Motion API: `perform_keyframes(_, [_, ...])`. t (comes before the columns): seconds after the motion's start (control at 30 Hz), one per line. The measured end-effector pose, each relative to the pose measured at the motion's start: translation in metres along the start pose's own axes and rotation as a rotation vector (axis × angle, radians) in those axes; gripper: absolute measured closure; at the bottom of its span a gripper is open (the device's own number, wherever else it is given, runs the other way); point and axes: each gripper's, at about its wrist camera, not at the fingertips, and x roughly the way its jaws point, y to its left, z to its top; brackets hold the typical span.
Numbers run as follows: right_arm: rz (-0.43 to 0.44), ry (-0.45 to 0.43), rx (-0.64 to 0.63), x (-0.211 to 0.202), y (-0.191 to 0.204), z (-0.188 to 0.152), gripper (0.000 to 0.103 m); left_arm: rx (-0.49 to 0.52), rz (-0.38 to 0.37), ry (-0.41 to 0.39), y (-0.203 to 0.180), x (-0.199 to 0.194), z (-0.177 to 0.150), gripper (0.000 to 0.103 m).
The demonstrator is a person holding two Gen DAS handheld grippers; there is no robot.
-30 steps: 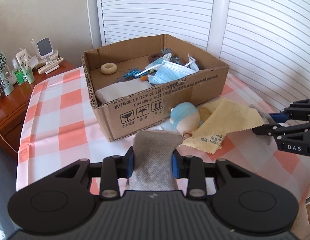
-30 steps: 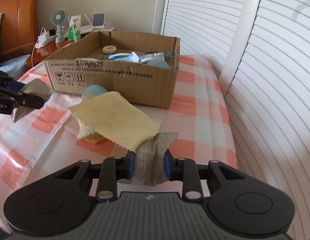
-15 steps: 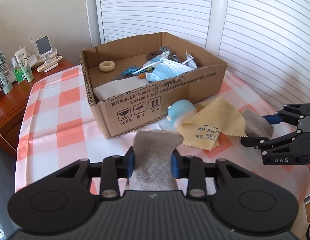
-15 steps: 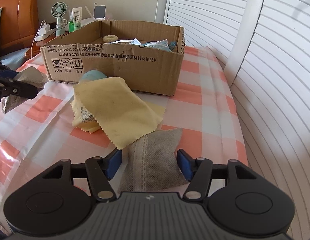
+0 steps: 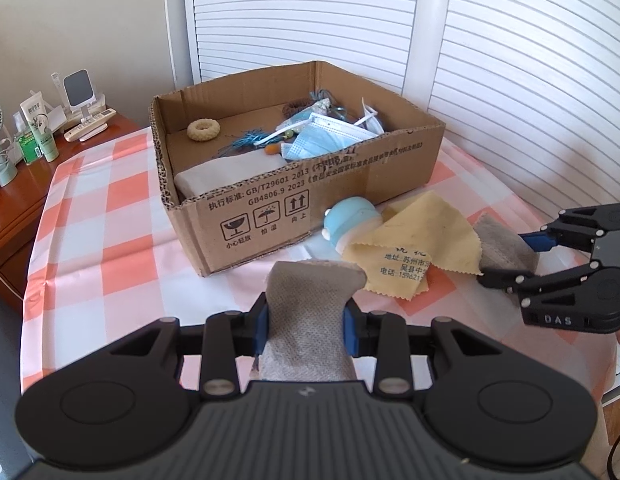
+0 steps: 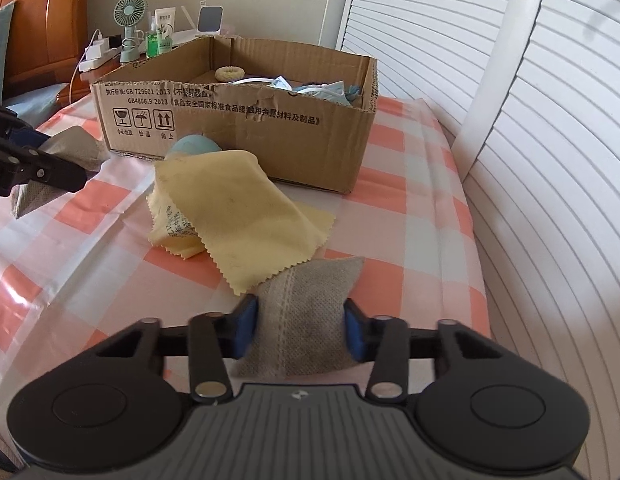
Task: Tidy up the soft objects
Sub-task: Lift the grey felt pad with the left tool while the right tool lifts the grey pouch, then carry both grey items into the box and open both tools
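Two grey fabric pouches are in play. My left gripper (image 5: 306, 320) is shut on one pouch (image 5: 310, 300), held just above the checked cloth in front of the cardboard box (image 5: 270, 208). The other pouch (image 6: 306, 320) lies on the cloth between the blue pads of my right gripper (image 6: 300, 328); its jaws are closing and both pads touch the pouch's sides. A yellow cloth (image 6: 238, 208) overlaps that pouch's far corner and partly covers a blue plush toy (image 5: 351, 220) beside the box.
The box holds face masks (image 5: 329, 136), a beige ring (image 5: 204, 130) and a folded pale cloth (image 5: 230, 174). White louvred doors (image 6: 529, 200) run close along the right. A wooden nightstand (image 5: 14, 196) with a fan and bottles stands far left.
My right gripper let go of the pouch's corner, opened wide, and its jaws have now come in around the pouch's wider body. The left gripper and its pouch stayed put.
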Motion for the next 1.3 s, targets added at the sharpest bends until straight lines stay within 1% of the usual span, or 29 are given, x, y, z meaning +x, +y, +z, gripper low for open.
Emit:
perform_keyframes(0.07, [-0.01, 0.0, 0.005, -0.004, -0.001, -0.002, 0.062, 0.001, -0.004, 0.003, 0.0, -0.001, 0.0, 0.069])
perform_keyframes(0.13, [-0.022, -0.003, 0.017, -0.01, -0.004, -0.004, 0.069, 0.005, -0.003, 0.003, 0.0, -0.002, 0.001, 0.069])
perform_keyframes(0.23, [-0.049, -0.017, 0.033, -0.021, -0.009, -0.004, 0.074, 0.007, -0.009, 0.001, 0.001, -0.005, 0.002, 0.069])
perform_keyframes(0.4, [-0.056, -0.062, 0.054, -0.04, -0.021, 0.005, 0.074, 0.027, -0.022, -0.007, -0.001, -0.013, 0.004, 0.069])
perform_keyframes(0.67, [0.012, -0.14, 0.053, -0.058, -0.021, 0.03, 0.074, 0.063, -0.039, -0.022, 0.001, -0.028, 0.018, 0.069])
perform_keyframes(0.8, [0.065, -0.172, 0.044, -0.062, -0.015, 0.044, 0.074, 0.087, -0.027, -0.042, 0.002, -0.03, 0.037, 0.069])
perform_keyframes(0.97, [0.103, -0.215, 0.014, -0.062, -0.002, 0.061, 0.074, 0.105, 0.028, -0.066, 0.009, -0.019, 0.068, 0.069])
perform_keyframes(1.13, [0.126, -0.228, -0.005, -0.057, 0.008, 0.07, 0.074, 0.12, 0.074, -0.07, 0.02, 0.004, 0.102, 0.069])
perform_keyframes(1.3, [0.131, -0.226, -0.004, -0.052, 0.011, 0.076, 0.074, 0.089, 0.108, -0.053, 0.036, 0.037, 0.131, 0.069])
